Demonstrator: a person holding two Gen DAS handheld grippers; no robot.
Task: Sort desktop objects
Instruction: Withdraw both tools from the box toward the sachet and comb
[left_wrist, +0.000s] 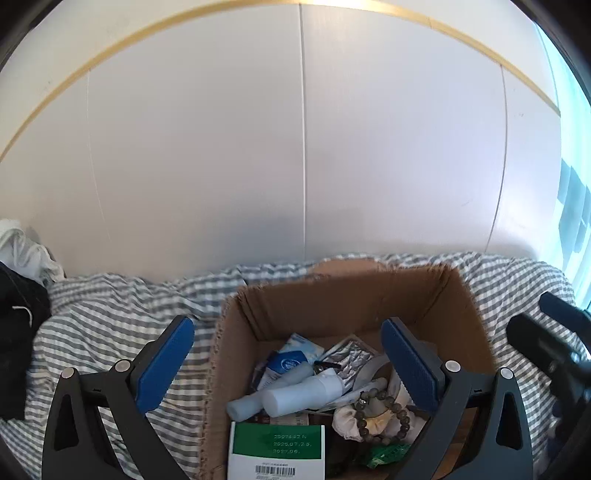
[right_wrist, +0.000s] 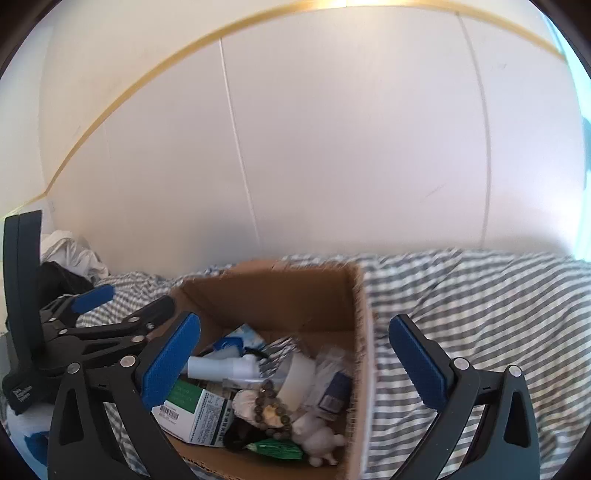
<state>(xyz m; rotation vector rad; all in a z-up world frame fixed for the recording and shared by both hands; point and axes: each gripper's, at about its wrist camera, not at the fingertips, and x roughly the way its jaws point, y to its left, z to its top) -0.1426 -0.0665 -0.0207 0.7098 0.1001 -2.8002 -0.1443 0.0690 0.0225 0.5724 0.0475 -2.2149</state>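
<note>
We take the cardboard box (left_wrist: 354, 306) as our landmark; it stands open on a grey and white striped cloth (left_wrist: 110, 310), in front of a white panelled wall (left_wrist: 221, 166).

Our left gripper (left_wrist: 288, 363) is spread wide and holds nothing. Its left finger is outside the box, over the cloth, and its right finger is over the inside of the box, near the right wall. Our right gripper (right_wrist: 295, 363) is spread wide too and also empty; its left finger is over the left part of the box, and its right finger is outside the box, over the cloth on the right.

Inside the box lie the things to sort, all mixed together: a pale blue bottle (left_wrist: 303, 395), a green and white carton (left_wrist: 277, 454) at the near edge, a bead bracelet (left_wrist: 384, 413) lying on a pale cloth item, a crumpled silver foil pack (left_wrist: 351, 358) toward the far side, and a small green packet (left_wrist: 386, 454) near the bracelet. A small white figurine (right_wrist: 317, 439) lies at the near right corner of the box.

Left of the box, far from it, is a heap of white and black clothes (left_wrist: 18, 266).
</note>
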